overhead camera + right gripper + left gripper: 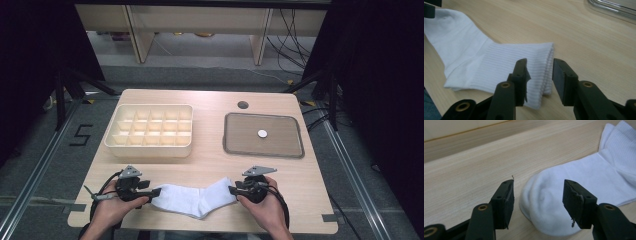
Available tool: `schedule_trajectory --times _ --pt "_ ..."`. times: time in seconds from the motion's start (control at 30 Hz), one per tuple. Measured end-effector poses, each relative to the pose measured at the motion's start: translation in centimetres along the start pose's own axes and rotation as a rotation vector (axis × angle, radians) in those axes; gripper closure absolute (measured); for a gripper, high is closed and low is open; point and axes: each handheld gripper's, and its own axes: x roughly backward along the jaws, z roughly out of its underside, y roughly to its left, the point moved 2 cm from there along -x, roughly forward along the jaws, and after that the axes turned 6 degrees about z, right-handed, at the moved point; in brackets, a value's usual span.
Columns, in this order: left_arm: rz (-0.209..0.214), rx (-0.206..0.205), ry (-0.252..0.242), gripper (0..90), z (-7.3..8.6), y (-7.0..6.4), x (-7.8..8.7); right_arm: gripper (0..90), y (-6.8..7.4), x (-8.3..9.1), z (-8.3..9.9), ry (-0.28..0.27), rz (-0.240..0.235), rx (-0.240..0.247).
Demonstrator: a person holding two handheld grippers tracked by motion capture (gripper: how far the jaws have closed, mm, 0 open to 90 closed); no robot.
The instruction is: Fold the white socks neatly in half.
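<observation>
Both claws are at the sock, one at each end, and neither has a grip on it yet. Left claw stands with its jaws spread apart, and the rounded toe of the sock lies between them on the table. Right claw also has its jaws apart, around the ribbed cuff of the sock; one jaw seems to touch the cloth, but I judge it is not pinching.

The sock lies flat at the near edge of the table, between the two hands, bent in the middle.

I judge the work is at its beginning: the claws are placed, but the sock is not lifted, not folded, and not put anywhere. What is left is to close on both ends and then handle the sock; the box may be its place, but I cannot be sure.

By count: one white sock, or perhaps a pair lying one on the other, I cannot tell; two claws; one box with fifteen compartments, all empty; one tray with one small white disc in it.
</observation>
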Motion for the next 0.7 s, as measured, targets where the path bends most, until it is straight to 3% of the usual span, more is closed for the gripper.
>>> schedule_trajectory --times 0.03,0.17,0.2,0.23,0.27,0.3,0.37,0.4,0.43,0.53,0.57,0.6,0.7 --pt "-0.008 0.017 0.0 43.1 0.0 0.1 -0.1 67.9 0.1 0.1 -0.1 0.013 -0.007 0.006" --pt "0.003 0.018 0.031 44.8 0.0 0.2 -0.3 73.1 0.4 0.0 -0.3 0.006 -0.019 -0.013" --pt "-0.011 0.019 0.036 45.8 0.1 0.2 -0.4 76.6 0.4 0.0 -0.3 0.011 -0.01 -0.002" --pt "0.006 0.013 0.051 46.9 0.2 0.1 -0.4 78.8 0.5 0.0 -0.4 0.005 -0.013 0.005" --pt "-0.001 0.008 0.065 48.2 0.2 0.1 -0.3 81.1 0.4 0.3 -0.5 0.019 -0.012 0.036" --pt "0.014 0.017 0.064 49.0 0.3 0.0 -0.7 83.4 0.4 0.2 -0.7 -0.007 -0.003 0.06" --pt "0.019 0.011 0.084 49.3 0.3 0.1 -0.8 83.8 0.5 0.3 -0.8 0.006 -0.008 0.058" --pt "0.019 0.015 0.084 49.7 0.3 0.0 -1.0 83.8 0.8 0.4 -0.8 0.023 -0.015 0.027" --pt "0.024 0.01 0.092 50.3 0.3 0.0 -1.1 83.7 0.6 0.4 -0.9 0.014 -0.004 0.065" --pt "0.025 -0.005 0.097 52.3 0.4 -0.1 -1.3 83.0 0.9 0.7 -0.8 0.034 -0.01 0.037" --pt "0.021 -0.01 0.105 53.1 0.3 -0.1 -1.3 82.7 0.7 0.6 -0.8 0.004 -0.005 0.057" --pt "0.018 -0.006 0.096 55.1 0.4 -0.2 -1.4 82.6 0.6 0.7 -0.8 0.021 -0.012 0.049" --pt "0.017 -0.016 0.108 56.5 0.3 -0.2 -1.4 82.5 0.6 0.6 -0.7 0.005 -0.001 0.049"
